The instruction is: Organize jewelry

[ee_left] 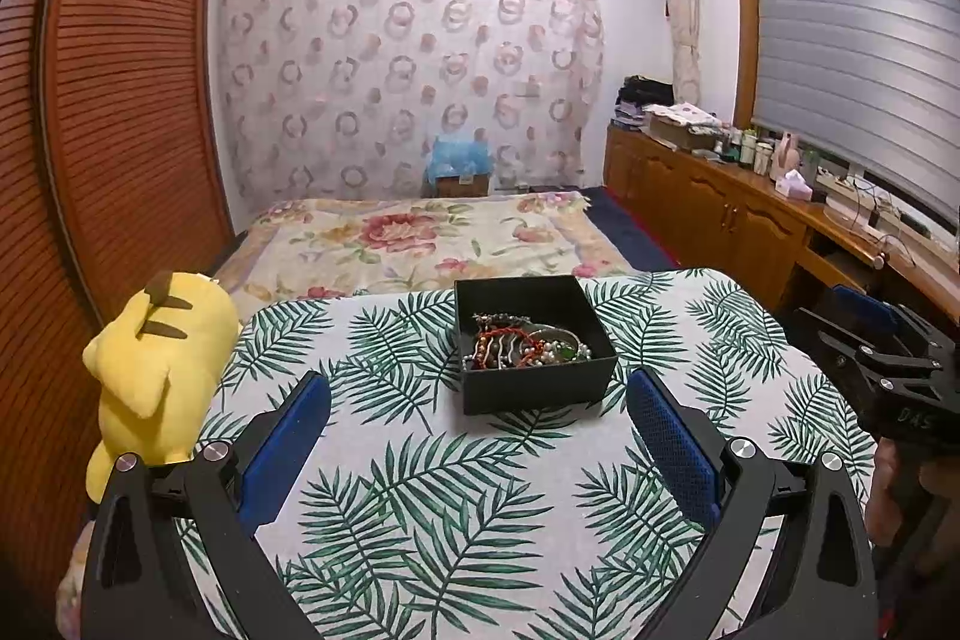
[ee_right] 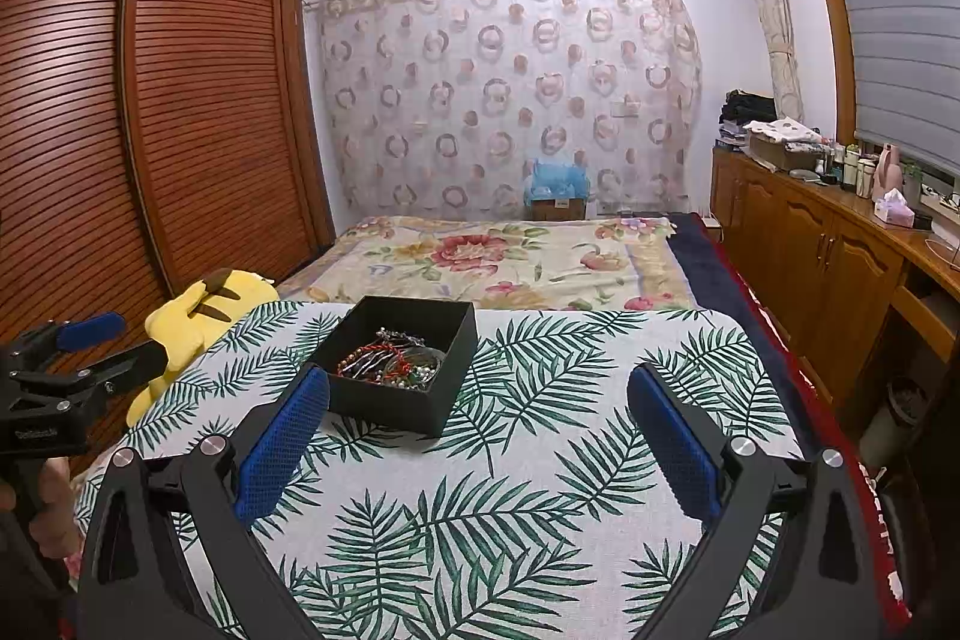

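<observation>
- My left gripper [ee_left: 477,436] is spread wide and carries nothing; its blue pads [ee_left: 672,442] stand far apart above the leaf-print cloth [ee_left: 420,520].
- My right gripper [ee_right: 477,436] is spread in the same way, also with nothing between its pads [ee_right: 282,436].
- The jewelry [ee_left: 522,343] lies all together as one mixed heap inside the black box [ee_left: 540,391], which stands open on the cloth in front of both grippers. I see red cords, pale beads, a chain and something green, but I cannot separate the single pieces.
- No piece lies on the cloth outside the box, as far as I can see.
- This picture fits two stages: the pieces collected in the box and waiting to be sorted out, or the pieces already gathered into the box as the tidy result. I cannot decide between them, so I name no move.
- If I must take any piece, I judge these points important: come from above, straight over the box, because its walls are high and the pads are broad.
- The cords and chains look tangled, so one pinch would probably lift several pieces together; a slow lift would show it.
- The box seems light and may slide on the cloth.
- The yellow plush toy [ee_left: 156,370] sits at the left edge, well apart from the box.
</observation>
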The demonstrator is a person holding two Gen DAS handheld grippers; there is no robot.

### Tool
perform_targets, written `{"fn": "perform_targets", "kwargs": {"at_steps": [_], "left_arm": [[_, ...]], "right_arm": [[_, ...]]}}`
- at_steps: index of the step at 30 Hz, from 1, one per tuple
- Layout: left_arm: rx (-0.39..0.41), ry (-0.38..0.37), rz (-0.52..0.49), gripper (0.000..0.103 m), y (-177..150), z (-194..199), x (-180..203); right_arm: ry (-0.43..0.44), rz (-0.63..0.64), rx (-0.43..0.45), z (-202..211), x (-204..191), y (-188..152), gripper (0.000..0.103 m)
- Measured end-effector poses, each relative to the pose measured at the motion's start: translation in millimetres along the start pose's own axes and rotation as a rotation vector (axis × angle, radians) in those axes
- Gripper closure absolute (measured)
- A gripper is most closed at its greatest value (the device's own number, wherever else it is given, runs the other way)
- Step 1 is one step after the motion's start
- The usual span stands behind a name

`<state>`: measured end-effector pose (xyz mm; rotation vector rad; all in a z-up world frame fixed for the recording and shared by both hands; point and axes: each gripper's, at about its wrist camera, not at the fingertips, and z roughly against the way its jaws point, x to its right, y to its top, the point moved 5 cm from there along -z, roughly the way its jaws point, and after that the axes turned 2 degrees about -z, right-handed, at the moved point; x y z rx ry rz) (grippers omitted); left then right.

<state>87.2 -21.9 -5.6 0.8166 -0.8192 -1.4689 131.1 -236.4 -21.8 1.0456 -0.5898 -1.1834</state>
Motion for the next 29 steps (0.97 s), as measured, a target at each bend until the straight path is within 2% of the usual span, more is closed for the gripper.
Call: {"fn": "perform_targets", "kwargs": {"at_steps": [29], "left_arm": [[0.007,-0.005,0.001,0.008,6.4,0.1,3.6]], "right_arm": [[-0.003,0.000,0.002,-1.0,-0.2,-0.9,0.003]]}}
